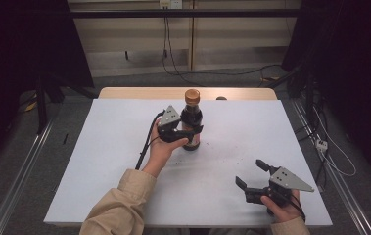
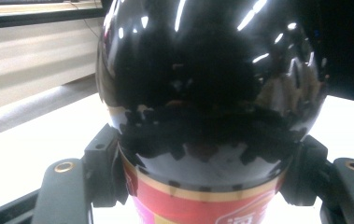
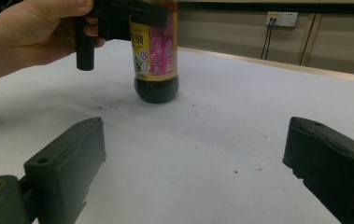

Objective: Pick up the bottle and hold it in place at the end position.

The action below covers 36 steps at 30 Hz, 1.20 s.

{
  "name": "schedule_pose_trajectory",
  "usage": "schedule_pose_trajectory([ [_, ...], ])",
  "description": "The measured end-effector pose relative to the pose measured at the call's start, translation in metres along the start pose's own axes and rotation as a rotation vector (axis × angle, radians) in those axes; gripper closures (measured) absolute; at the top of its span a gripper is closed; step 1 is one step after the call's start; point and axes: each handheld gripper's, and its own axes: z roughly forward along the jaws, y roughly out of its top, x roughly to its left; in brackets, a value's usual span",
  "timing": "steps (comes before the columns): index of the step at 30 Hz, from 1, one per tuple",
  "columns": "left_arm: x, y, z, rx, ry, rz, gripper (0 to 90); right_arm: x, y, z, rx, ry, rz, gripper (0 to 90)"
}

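Observation:
A dark sauce bottle (image 1: 192,122) with an orange cap and a red label stands upright on the white table (image 1: 114,147), near the middle toward the far edge. My left gripper (image 1: 193,131) is shut on the bottle's body, one jaw on each side. In the left gripper view the glossy black bottle (image 2: 207,102) sits between both jaws, its red label at the bottom. My right gripper (image 1: 252,174) rests open near the front right of the table, nothing between its jaws. The right gripper view shows the bottle (image 3: 155,56) standing ahead with the left hand beside it.
The table's wooden far edge (image 1: 139,92) shows behind the white sheet. Cables (image 1: 330,147) and a plug strip lie on the floor to the right. Small dark specks dot the sheet (image 3: 235,171) in front of the bottle.

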Motion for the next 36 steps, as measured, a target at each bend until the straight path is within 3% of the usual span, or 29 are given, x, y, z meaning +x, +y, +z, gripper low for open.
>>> schedule_pose_trajectory([
  [5,0.005,0.000,-0.002,0.014,-0.039,0.010,30.4,0.000,0.000,0.000,0.004,0.003,0.005,5.0],
  [9,0.011,0.000,-0.004,0.014,-0.060,-0.007,30.3,0.001,0.000,0.000,0.005,0.002,-0.002,5.0],
  [15,0.009,0.002,-0.003,0.026,-0.097,0.042,30.1,0.001,-0.001,0.001,0.009,0.000,-0.004,5.0],
  [22,0.004,0.002,-0.004,0.038,-0.052,0.025,29.4,0.001,0.000,0.001,0.013,-0.006,-0.005,5.0],
  [26,0.002,0.002,-0.008,-0.008,-0.039,-0.019,26.2,0.002,0.000,0.001,0.010,-0.004,-0.011,5.0],
  [29,-0.003,0.006,-0.011,0.008,-0.005,0.020,22.0,0.002,0.000,0.002,0.013,-0.007,-0.008,5.0],
  [36,-0.010,-0.003,-0.010,0.036,0.078,-0.017,20.5,0.003,0.000,0.004,0.015,-0.012,-0.014,5.0],
])
